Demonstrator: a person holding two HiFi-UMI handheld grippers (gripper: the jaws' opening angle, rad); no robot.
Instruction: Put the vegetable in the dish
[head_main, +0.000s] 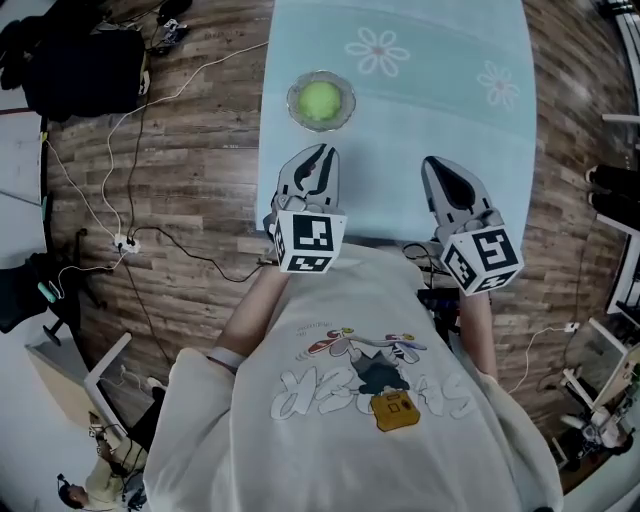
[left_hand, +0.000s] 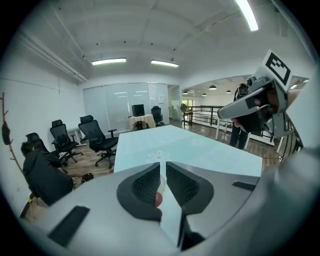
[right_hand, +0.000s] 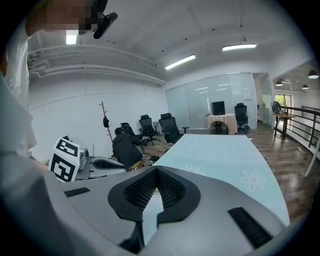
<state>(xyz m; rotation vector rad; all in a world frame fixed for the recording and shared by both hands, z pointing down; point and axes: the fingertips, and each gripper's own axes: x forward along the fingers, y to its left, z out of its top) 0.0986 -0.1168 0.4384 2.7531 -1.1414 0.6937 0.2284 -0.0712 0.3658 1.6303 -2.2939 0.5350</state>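
veg (head_main: 320, 101) sits in the glass dish (head_main: 347, 92) on the surface (head_main: 450, 100) (round, prob light + slick; grab its sides). left gripper (head_main: 320, 152) & right gripper (head_main: 433, 165) both pressed together.

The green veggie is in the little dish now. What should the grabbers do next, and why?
Probably just lower both and rest. The green vegetable already sits in the dish on the table. The left gripper and right gripper are both shut, holding no vegetable, back near the person's body.
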